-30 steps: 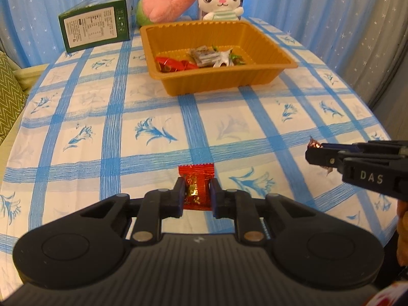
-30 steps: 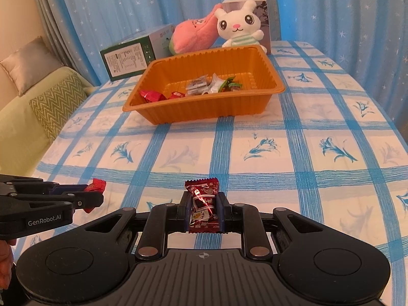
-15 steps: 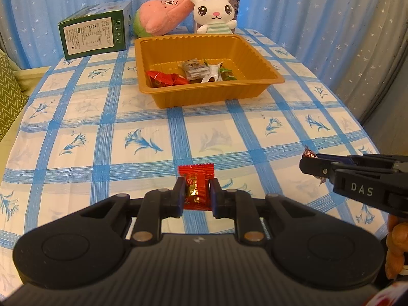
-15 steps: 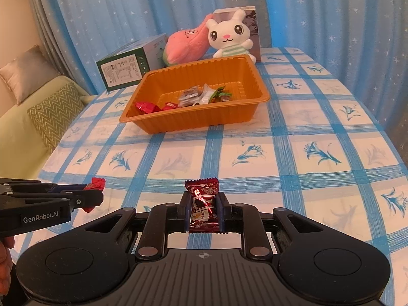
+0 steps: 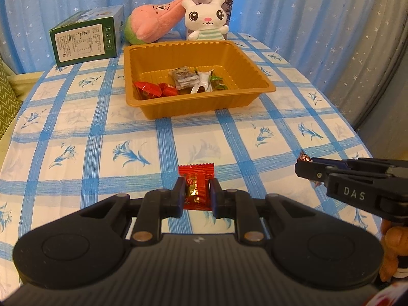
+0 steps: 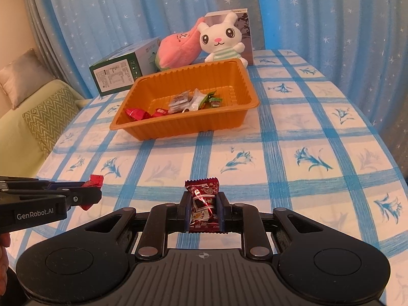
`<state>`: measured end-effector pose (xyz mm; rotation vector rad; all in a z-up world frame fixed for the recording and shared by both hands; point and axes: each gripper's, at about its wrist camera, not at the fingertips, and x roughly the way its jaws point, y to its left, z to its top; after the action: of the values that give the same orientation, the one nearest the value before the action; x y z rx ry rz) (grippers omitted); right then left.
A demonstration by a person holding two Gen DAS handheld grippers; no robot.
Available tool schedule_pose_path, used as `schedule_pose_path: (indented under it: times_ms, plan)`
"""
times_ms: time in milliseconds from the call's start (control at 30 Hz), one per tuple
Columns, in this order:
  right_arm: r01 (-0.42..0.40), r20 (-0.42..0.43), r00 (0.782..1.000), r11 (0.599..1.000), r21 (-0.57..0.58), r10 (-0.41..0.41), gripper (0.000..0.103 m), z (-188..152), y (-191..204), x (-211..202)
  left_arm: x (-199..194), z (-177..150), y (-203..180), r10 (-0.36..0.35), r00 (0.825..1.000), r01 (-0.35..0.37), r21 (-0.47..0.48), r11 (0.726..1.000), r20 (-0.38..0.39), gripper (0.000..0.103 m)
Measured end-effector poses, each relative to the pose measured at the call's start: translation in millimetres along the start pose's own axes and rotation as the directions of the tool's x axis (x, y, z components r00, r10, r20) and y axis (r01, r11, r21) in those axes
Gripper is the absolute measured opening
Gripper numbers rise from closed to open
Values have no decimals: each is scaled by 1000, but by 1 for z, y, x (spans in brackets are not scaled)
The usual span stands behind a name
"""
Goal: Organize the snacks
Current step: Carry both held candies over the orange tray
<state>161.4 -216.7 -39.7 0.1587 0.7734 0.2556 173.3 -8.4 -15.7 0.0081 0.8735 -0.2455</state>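
L gripper (image 5: 196, 193) jaws clamp red candy (image 5: 196, 187); R gripper (image 6: 204, 213) jaws clamp dark-red candy (image 6: 204, 204). Wrappers prob. light, crinkly, slick; mid-body hold suits. Orange tray (image 5: 265, 86) well ahead on worktop.

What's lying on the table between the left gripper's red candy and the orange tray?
Nothing: in the left wrist view only bare checked tablecloth lies between the red candy and the orange tray.

Warm, even indoor light, fairly bright, with soft faint shadows. Fisheye bending curves the tabletop (image 5: 76, 127) and curtain (image 6: 331, 12) toward dark vignetted corners. Focus is mostly sharp; small glare glints on the wrapper (image 6: 204, 201).
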Motion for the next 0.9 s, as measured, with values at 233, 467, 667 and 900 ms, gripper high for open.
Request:
schedule_pose_path:
  times_ms: [233, 467, 667, 900]
  plan:
    - [9, 27, 1000, 1000, -26, -8, 20, 24, -5, 3, 7, 17, -2, -7, 1000, 6, 9, 1000, 13, 18]
    - [15, 62, 998, 998, -62, -11, 20, 57, -9, 10, 18, 43, -2, -14, 999, 14, 26, 1000, 34, 18]
    - [19, 76, 997, 996, -82, -13, 21, 88, -14, 24, 30, 69, 0, -24, 998, 23, 34, 999, 50, 18]
    - [10, 75, 997, 996, -85, -4, 21, 121, -20, 45, 45, 102, 8, -40, 997, 38, 28, 999, 67, 18]
